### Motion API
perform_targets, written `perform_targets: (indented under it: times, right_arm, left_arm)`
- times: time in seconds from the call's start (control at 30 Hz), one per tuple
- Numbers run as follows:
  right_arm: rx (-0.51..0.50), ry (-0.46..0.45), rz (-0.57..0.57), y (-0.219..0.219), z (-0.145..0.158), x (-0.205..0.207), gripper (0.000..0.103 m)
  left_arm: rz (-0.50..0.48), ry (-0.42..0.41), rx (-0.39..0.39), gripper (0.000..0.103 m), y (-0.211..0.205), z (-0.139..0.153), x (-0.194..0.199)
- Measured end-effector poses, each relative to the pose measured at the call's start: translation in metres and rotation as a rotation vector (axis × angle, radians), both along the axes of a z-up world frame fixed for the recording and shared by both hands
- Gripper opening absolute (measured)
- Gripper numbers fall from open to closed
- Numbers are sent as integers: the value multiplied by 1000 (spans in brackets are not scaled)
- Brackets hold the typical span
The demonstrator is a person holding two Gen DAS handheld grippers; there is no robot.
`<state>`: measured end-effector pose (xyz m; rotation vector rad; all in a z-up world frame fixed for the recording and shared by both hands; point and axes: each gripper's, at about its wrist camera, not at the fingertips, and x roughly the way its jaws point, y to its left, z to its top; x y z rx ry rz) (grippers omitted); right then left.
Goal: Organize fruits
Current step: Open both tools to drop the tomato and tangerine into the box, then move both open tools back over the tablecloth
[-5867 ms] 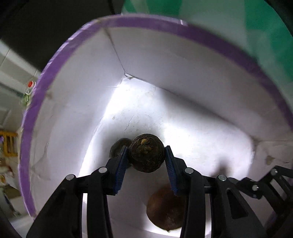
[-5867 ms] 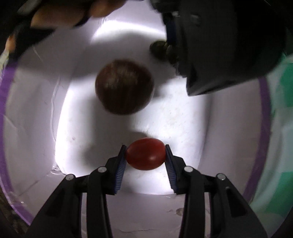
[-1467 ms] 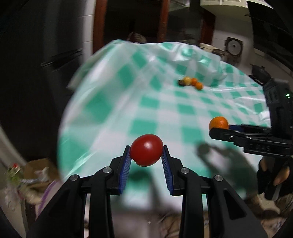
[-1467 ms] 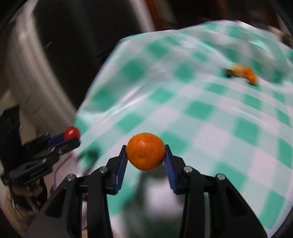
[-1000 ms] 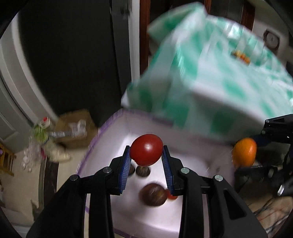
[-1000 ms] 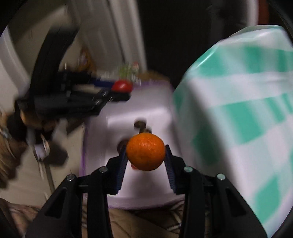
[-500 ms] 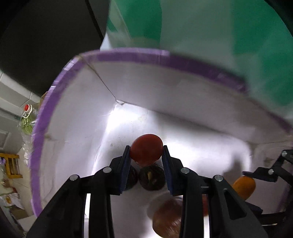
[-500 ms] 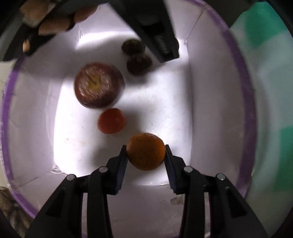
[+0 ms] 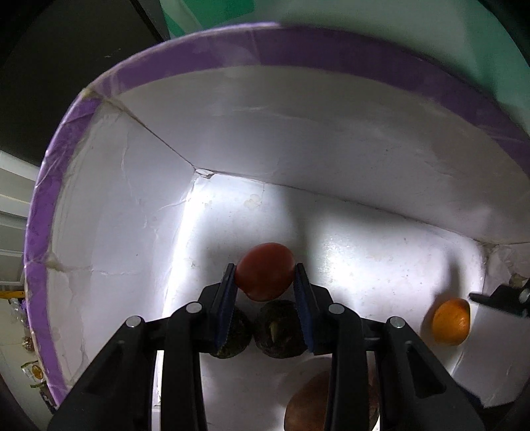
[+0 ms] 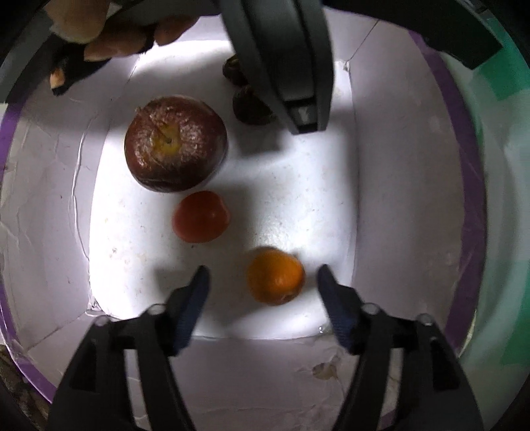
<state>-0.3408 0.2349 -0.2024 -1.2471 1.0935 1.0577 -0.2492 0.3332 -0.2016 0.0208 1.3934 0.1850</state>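
Down inside the white box (image 9: pixel 298 139) with its purple rim, both grippers point at the floor. The left gripper (image 9: pixel 265 281) pinches a red tomato (image 9: pixel 265 280) between its blue pads, which press on the fruit's two sides. Under it, at 6 o'clock, sit two dark round fruits (image 9: pixel 280 328) side by side, and a brown fruit shows at the bottom edge of the left view.

The right gripper (image 10: pixel 263 281) has just been opening: its jaws stand spread, and the orange (image 10: pixel 276 277) lies on the box floor between them, clear of both pads. In the right view a second tomato (image 10: pixel 200 217) lies at 11 o'clock from the orange, just beside the big brown fruit (image 10: pixel 175 144) farther along that line. A hand (image 10: pixel 109 30) shows at the top left edge.
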Motion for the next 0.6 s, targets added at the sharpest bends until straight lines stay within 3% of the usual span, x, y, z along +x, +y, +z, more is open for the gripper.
perform_targets:
  times: [0.17,0.23,0.33,0.43,0.6]
  right_arm:
    - [38,2,17,-9,15,-8,79]
    - [61,-4,32,-14,23,-11,81]
    - [106,-27,51,-17,43,-17,82]
    - [224,-12,92,-31,93,-29,82]
    - [601,20,156,-89,225,-31,82]
  left_arm:
    - [23,-29,33,43,-4,14,-19]
    - [27,-59,86,64,-7,26,-29]
    - [29,-101,158,79,-14,51,-48]
    - [43,-151,207,80,-24,87,-73]
    - [138,-296,281,85,-17,170,-89]
